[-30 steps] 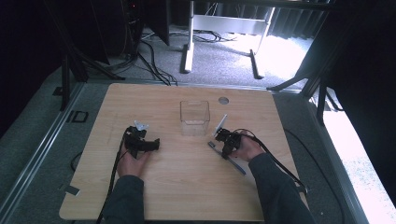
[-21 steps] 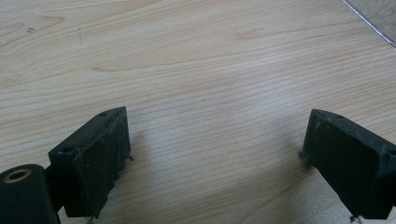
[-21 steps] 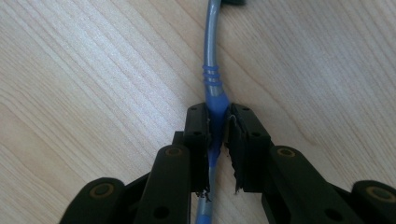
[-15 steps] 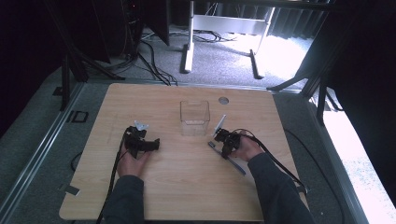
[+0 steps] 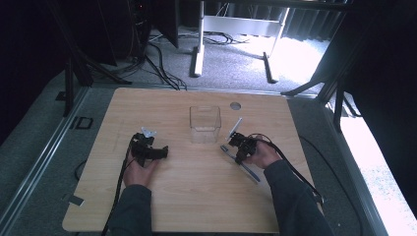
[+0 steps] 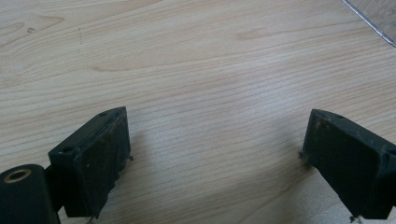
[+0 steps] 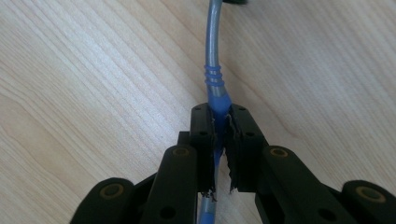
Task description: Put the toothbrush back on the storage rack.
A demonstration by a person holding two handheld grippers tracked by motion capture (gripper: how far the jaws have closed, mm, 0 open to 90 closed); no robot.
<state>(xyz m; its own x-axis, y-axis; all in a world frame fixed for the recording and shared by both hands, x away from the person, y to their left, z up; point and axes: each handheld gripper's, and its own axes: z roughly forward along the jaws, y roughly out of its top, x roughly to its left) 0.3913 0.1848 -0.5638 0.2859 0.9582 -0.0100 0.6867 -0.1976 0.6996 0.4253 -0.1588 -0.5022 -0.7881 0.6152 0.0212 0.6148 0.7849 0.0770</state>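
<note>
A slender tool with a blue handle and a grey shaft [image 7: 212,56] lies on the wooden table [image 5: 196,196], right of centre, and shows as a blue stick [image 5: 251,172] in the high view. My right gripper [image 7: 220,109] is shut on its blue handle; its jaws have just been closing with the handle between them. The person's right hand holds that gripper [image 5: 238,146] low over the tabletop. My left gripper [image 5: 160,151] rests left of centre, pointing right. Its jaws [image 6: 217,119] stand wide open over bare wood with nothing between them.
A clear plastic box [image 5: 205,123] stands at the table's middle, between the two grippers; its edge [image 6: 373,21] shows at the top right of the left gripper view. A white stick [image 5: 235,126] lies just right of the box. A round grommet [image 5: 235,105] sits near the far edge.
</note>
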